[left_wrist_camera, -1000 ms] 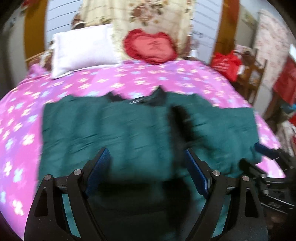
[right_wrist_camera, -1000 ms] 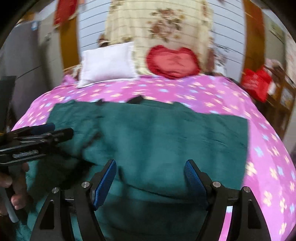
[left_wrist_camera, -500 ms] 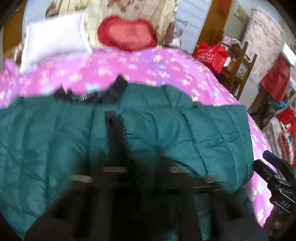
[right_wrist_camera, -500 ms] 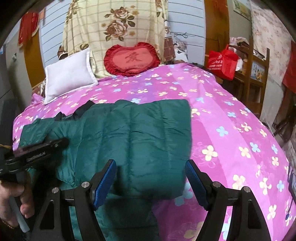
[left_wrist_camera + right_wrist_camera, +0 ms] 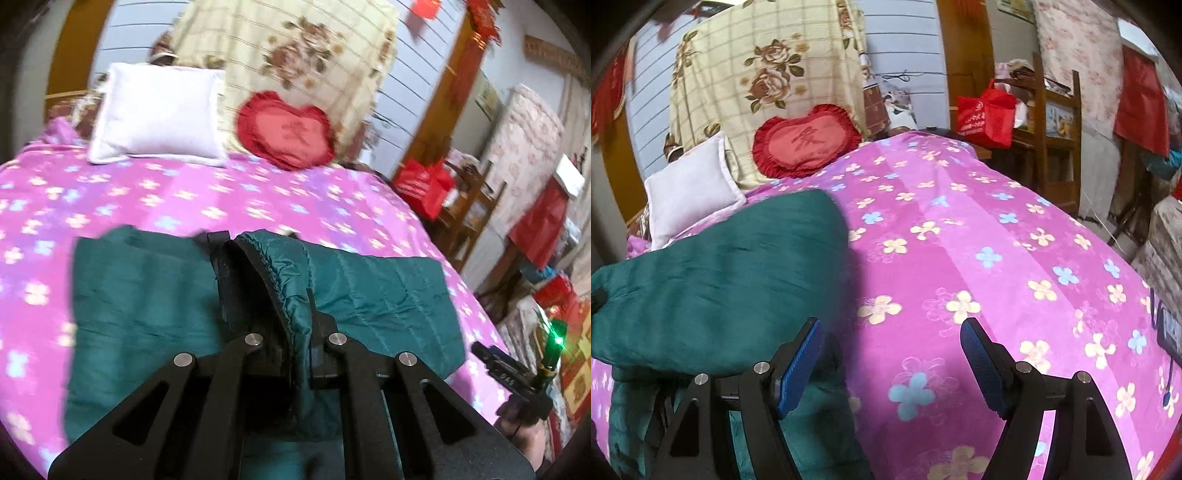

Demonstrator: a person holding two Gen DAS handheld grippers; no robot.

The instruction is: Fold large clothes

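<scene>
A dark green quilted jacket (image 5: pixel 369 291) lies spread on the pink flowered bedspread (image 5: pixel 258 199). My left gripper (image 5: pixel 295 347) is shut on a bunched fold of the jacket with its black lining and gathered cuff, lifted above the rest. In the right wrist view the jacket (image 5: pixel 720 280) lies at the left, partly folded over itself. My right gripper (image 5: pixel 890 354) is open and empty over the bedspread (image 5: pixel 997 258), its left finger beside the jacket's edge. The right gripper also shows at the far right of the left wrist view (image 5: pixel 517 373).
A white pillow (image 5: pixel 155 114) and a red heart cushion (image 5: pixel 288 129) sit at the head of the bed against a floral cloth. A red bag (image 5: pixel 986 114) and a wooden shelf (image 5: pixel 1056 122) stand beside the bed on the right.
My left gripper has closed on the jacket and lifted a fold of it. My right gripper has swung right, off the jacket and over the bare bedspread, still open.
</scene>
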